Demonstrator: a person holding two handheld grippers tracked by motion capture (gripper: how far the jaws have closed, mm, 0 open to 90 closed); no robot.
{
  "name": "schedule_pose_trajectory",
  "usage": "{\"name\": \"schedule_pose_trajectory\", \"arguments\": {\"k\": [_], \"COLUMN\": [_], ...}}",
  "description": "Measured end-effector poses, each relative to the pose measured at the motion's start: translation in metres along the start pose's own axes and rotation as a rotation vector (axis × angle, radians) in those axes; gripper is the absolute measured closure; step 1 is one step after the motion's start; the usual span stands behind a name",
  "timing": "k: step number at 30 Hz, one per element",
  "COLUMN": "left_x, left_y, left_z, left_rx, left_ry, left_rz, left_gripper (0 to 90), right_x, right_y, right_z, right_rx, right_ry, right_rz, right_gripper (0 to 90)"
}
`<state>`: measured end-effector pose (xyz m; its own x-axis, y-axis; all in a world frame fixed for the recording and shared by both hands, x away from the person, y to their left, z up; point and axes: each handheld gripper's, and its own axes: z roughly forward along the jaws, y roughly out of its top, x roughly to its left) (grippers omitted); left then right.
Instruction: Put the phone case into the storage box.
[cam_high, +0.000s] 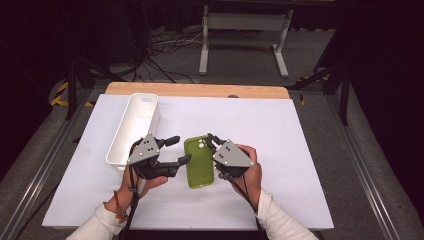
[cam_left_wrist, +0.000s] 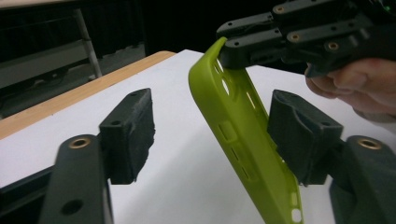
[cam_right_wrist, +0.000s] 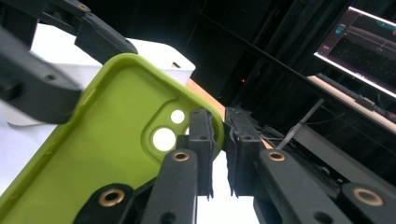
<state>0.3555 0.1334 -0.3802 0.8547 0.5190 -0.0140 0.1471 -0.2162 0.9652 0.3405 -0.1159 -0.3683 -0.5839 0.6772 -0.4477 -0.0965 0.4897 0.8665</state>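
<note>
High view: our right gripper (cam_high: 212, 140) fingers pinch the green phone case (cam_high: 198, 162) rim, lifted over mid-counter (cam_high: 280, 165). Left gripper (cam_high: 181, 150) fingers spread around its edge, not pinching. Risk: a one-sided push could twist the case out of the thin grip.

Case (cam_high: 199, 162) between left gripper (cam_high: 181, 149) and right gripper (cam_high: 212, 141); bin (cam_high: 134, 127) left of them, on table (cam_high: 280, 150).
</note>
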Motion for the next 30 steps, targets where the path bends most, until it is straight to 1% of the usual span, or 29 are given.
{"name": "schedule_pose_trajectory", "arguments": {"k": [1,3,5,7,10,12,13,14,16,17,18,20,22,24,26,28,29,30], "left_x": [0.002,0.004,0.005,0.006,0.006,0.006,0.007,0.007,0.007,0.007,0.007,0.007,0.008,0.007,0.008,0.007,0.008,0.008], "left_y": [0.001,0.001,0.002,0.002,0.003,0.004,0.004,0.004,0.005,0.006,0.006,0.007,0.008,0.008,0.009,0.009,0.009,0.009], "left_z": [0.0,0.001,0.001,0.002,0.002,0.001,0.001,0.001,0.0,-0.001,-0.001,-0.001,-0.001,0.0,-0.001,-0.001,-0.001,-0.001], "left_rx": [0.001,-0.008,-0.004,-0.002,-0.003,-0.007,-0.006,-0.006,-0.001,-0.002,-0.006,-0.012,-0.007,-0.012,-0.009,-0.015,-0.013,-0.021], "left_ry": [0.0,-0.002,-0.007,-0.004,-0.013,-0.019,-0.027,-0.027,-0.035,-0.034,-0.031,-0.034,-0.044,-0.031,-0.038,-0.025,-0.026,-0.026], "left_rz": [-0.003,-0.02,-0.029,-0.025,-0.028,-0.024,-0.013,-0.013,-0.015,-0.016,-0.007,-0.008,0.0,0.006,0.006,0.005,0.006,0.003], "left_gripper": [42.2,46.5,50.7,51.7,55.2,57.0,58.2,60.1,61.0,61.4,63.0,64.3,65.8,67.9,68.6,73.0,73.8,74.5], "right_x": [0.001,0.002,0.003,0.005,0.007,0.008,0.008,0.008,0.009,0.009,0.01,0.011,0.012,0.012,0.012,0.013,0.014,0.014], "right_y": [0.0,0.0,0.001,0.002,0.002,0.002,0.002,0.002,0.003,0.003,0.004,0.004,0.004,0.004,0.004,0.004,0.004,0.004], "right_z": [0.0,-0.001,-0.002,-0.003,-0.004,-0.005,-0.005,-0.005,-0.006,-0.006,-0.006,-0.006,-0.007,-0.007,-0.006,-0.006,-0.006,-0.006], "right_rx": [-0.006,-0.015,-0.026,-0.033,-0.044,-0.05,-0.054,-0.057,-0.06,-0.064,-0.066,-0.072,-0.078,-0.079,-0.08,-0.084,-0.083,-0.082], "right_ry": [-0.004,-0.014,-0.025,-0.035,-0.051,-0.053,-0.054,-0.054,-0.052,-0.052,-0.055,-0.054,-0.055,-0.052,-0.051,-0.048,-0.05,-0.053], "right_rz": [-0.003,-0.013,-0.027,-0.044,-0.063,-0.067,-0.066,-0.065,-0.063,-0.071,-0.078,-0.083,-0.092,-0.095,-0.094,-0.093,-0.096,-0.1], "right_gripper": [82.5,82.5,82.5,82.5,82.4,82.4,82.4,82.4,82.3,82.2,82.2,82.1,82.1,82.0,81.9,81.8,81.6,81.6]}}
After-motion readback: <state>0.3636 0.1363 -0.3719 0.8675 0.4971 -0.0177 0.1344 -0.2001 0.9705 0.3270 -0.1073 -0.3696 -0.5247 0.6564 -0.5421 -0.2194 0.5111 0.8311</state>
